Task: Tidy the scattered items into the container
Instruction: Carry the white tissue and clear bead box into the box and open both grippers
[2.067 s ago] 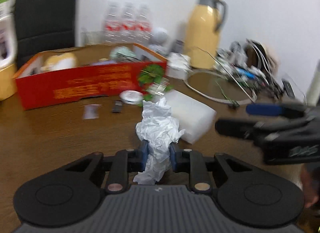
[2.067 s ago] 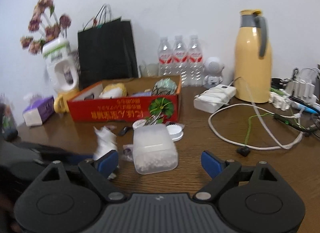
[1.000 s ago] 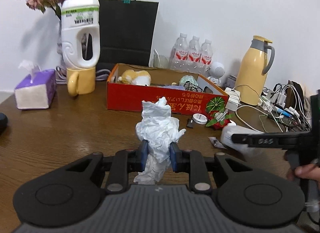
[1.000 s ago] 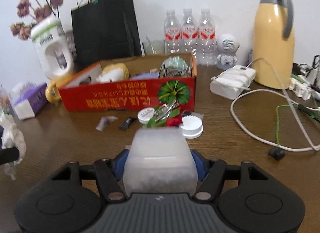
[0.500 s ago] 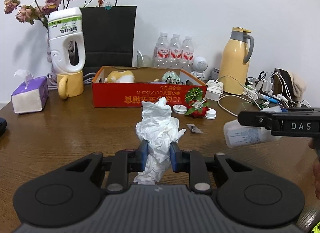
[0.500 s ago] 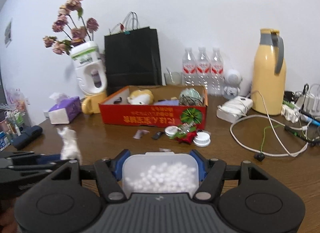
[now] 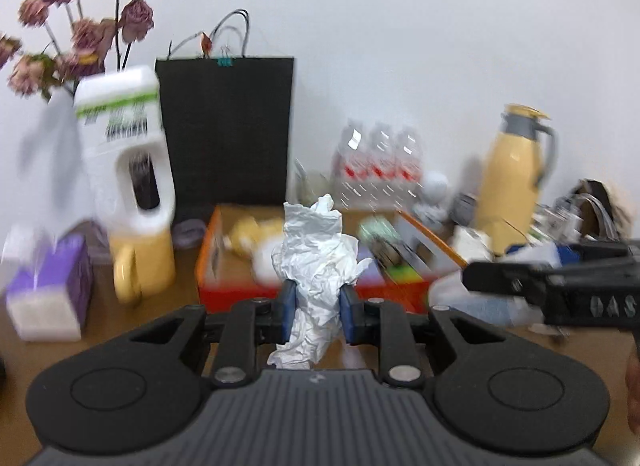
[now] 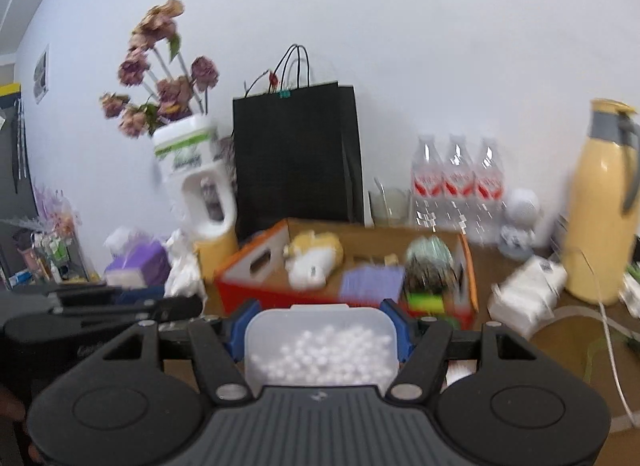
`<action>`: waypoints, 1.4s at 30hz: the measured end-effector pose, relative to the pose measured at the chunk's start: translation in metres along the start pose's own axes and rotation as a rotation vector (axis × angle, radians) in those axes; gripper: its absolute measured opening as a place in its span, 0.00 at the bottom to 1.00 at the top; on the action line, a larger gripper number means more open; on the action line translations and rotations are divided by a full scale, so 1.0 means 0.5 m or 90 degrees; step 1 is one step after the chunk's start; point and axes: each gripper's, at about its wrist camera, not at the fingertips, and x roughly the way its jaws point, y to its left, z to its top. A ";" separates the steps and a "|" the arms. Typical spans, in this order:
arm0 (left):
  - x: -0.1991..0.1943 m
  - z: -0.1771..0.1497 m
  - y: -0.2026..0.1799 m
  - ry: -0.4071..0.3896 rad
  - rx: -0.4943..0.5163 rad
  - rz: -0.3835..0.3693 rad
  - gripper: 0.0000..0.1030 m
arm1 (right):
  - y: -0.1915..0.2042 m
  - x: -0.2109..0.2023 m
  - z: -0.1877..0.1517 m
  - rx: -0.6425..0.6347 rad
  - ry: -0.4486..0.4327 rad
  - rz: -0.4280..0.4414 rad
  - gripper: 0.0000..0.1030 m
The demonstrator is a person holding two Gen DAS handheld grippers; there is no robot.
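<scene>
Since before: both my grippers have risen and closed in on the red box [image 8: 344, 298].
Left gripper [image 7: 316, 308]: jaws narrow, pinching the crumpled paper [image 7: 314, 266] upright.
Right gripper [image 8: 320, 330]: jaws clamped on the clear tub [image 8: 320, 350] of white beads.
Box: just ahead on the table [image 8: 560, 330], some items inside.

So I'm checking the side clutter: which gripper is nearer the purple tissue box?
Left. The left gripper, holding crumpled paper, is just right of the tissue box; the right gripper is further right.
</scene>
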 end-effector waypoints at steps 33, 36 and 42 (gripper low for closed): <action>0.447 0.193 0.154 0.317 -0.107 0.064 0.81 | -0.188 0.526 0.201 0.228 0.302 -0.012 0.82; 0.412 0.218 0.138 0.324 -0.088 0.070 0.95 | -0.198 0.488 0.223 0.204 0.329 -0.035 0.84; 0.341 0.223 0.120 0.336 -0.078 0.071 0.98 | -0.227 0.417 0.204 0.161 0.380 -0.098 0.85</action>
